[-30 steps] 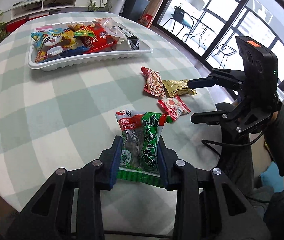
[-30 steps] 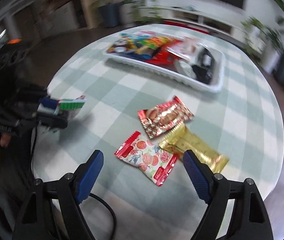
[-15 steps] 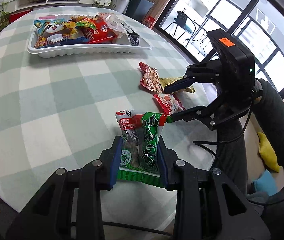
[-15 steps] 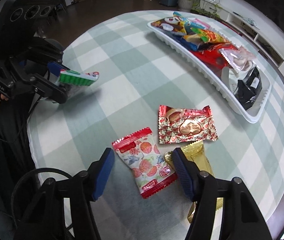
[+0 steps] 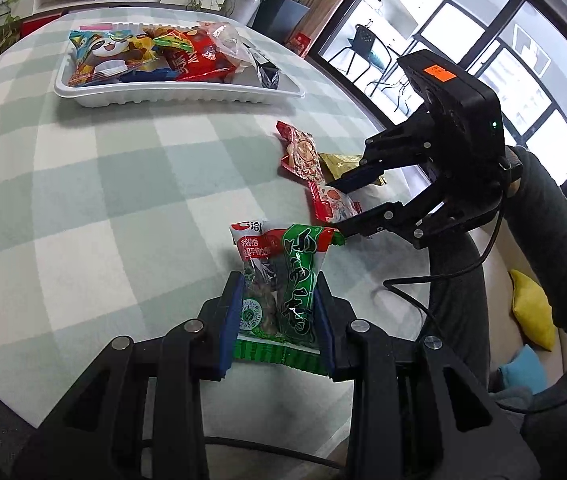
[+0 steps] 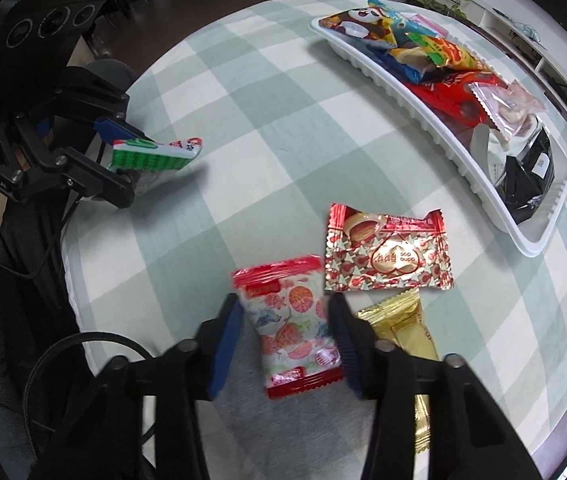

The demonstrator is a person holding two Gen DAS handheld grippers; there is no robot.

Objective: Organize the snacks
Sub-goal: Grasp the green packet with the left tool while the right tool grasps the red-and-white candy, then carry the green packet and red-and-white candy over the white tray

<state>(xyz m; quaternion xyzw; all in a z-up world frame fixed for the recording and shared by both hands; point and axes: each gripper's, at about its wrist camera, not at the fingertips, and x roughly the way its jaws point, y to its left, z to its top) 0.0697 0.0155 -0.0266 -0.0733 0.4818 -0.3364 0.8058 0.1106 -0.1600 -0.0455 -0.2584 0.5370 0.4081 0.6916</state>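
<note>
My left gripper [image 5: 277, 320] is shut on a green and red snack packet [image 5: 283, 280], held above the table's near edge; it also shows in the right wrist view [image 6: 151, 156]. My right gripper [image 6: 283, 344] is open, its fingers either side of a white packet with red fruit print [image 6: 295, 324] that lies on the table. The right gripper shows in the left wrist view [image 5: 343, 204] over that packet [image 5: 333, 204]. A red patterned packet [image 6: 387, 256] and a gold packet [image 6: 403, 336] lie beside it. A white tray [image 6: 435, 136] holds several snacks.
The round table has a green and white check cloth [image 5: 123, 184]. The white tray [image 5: 163, 96] stands at the far side. The table's edge runs just behind both grippers. Plants and a low shelf stand beyond the table.
My right gripper has come down and forward onto the fruit-print packet, and its fingers have narrowed around it. My left gripper keeps holding the green packet, nearly still.
</note>
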